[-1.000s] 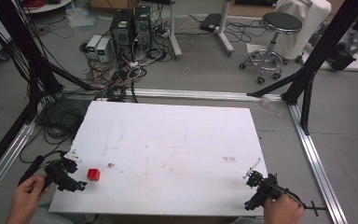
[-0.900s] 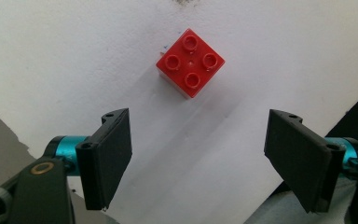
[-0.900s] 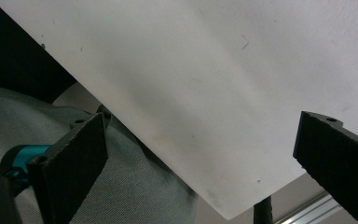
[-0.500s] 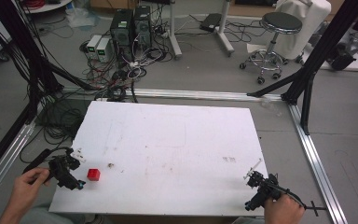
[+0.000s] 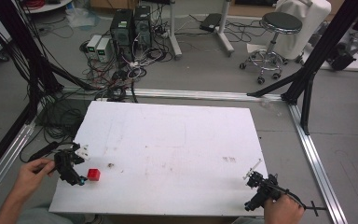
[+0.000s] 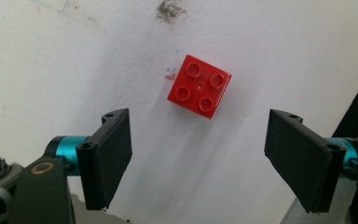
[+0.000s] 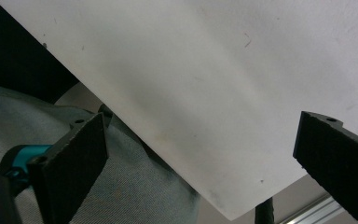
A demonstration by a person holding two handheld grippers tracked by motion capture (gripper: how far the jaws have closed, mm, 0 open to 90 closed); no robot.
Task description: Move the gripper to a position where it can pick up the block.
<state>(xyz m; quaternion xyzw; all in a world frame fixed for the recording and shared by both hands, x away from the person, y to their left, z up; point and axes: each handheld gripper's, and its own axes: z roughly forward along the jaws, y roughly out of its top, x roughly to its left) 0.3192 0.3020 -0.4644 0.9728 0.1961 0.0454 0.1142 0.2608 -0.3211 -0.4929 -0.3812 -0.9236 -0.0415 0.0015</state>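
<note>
basically the pick-up looks barely begun. at the far left of the high view the person's left hand (image 5: 28,173) holds the left gripper (image 5: 77,173) low over the near-left part of the white flat worktop (image 5: 177,140), tips pointing toward the small red square plastic brick with four studs (image 5: 93,174), which sits just beside the gripper tips, flat on the worktop, studs up. in the left gripper view the same brick (image 6: 199,87) lies ahead of the jaws and roughly centred between them, slightly rotated, not touched by either pad; the jaws stand wide apart with bare worktop between. a small dark smudge (image 6: 169,10) marks the worktop beyond the brick.

moving right, the middle of the worktop is bare apart from faint stains. at the near-right corner the right hand (image 5: 283,210) holds the right gripper (image 5: 257,179), well apart from the brick. the right gripper view shows its jaws spread wide with nothing between them, looking over the worktop's near edge (image 7: 168,154) and grey cloth (image 7: 135,186) below it.

judgement: done so far is only the line-up on the brick. left to do: advance so the pads flank it, close, lift, and whatever placement follows. right gripper seems idle for now.
</note>
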